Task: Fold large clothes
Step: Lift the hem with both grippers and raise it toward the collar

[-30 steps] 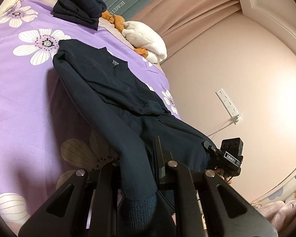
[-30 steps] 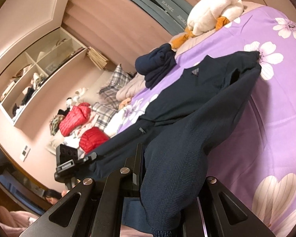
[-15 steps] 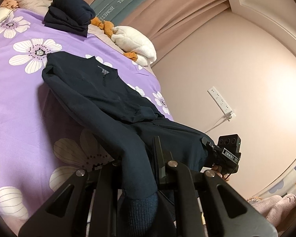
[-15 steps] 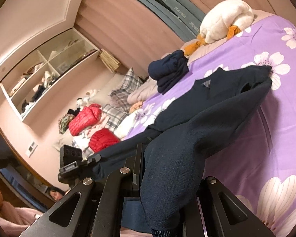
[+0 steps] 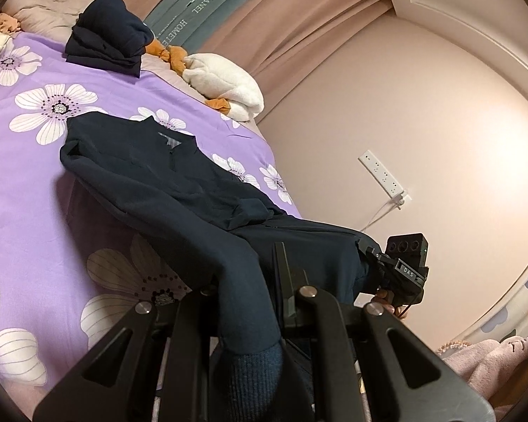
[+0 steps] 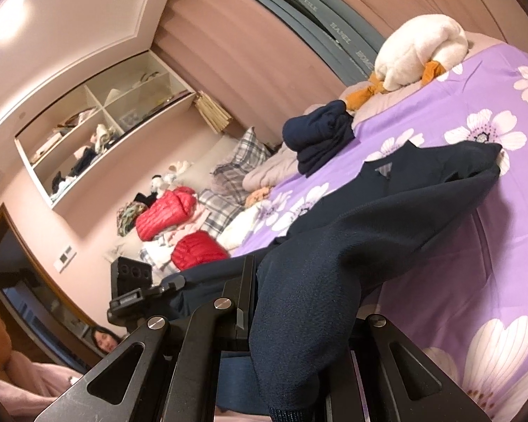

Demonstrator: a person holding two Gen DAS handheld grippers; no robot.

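Both claws have drawn the jacket (image 5: 165,190) back.

The dark navy jacket (image 5: 179,193) is matt woven cloth with ribbed knit cuffs, the purple flowered bedspread (image 5: 28,190) smooth cloth, the black grippers' fingers (image 5: 337,348) matt plastic with shiny metal screws.

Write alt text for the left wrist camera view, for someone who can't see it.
The left gripper is shut on a sleeve of a dark navy jacket, which stretches away across a purple bedspread with white flowers. At right, the right gripper grips the jacket's other end. A folded pile of navy clothes and a white plush duck lie at the bed's far end.
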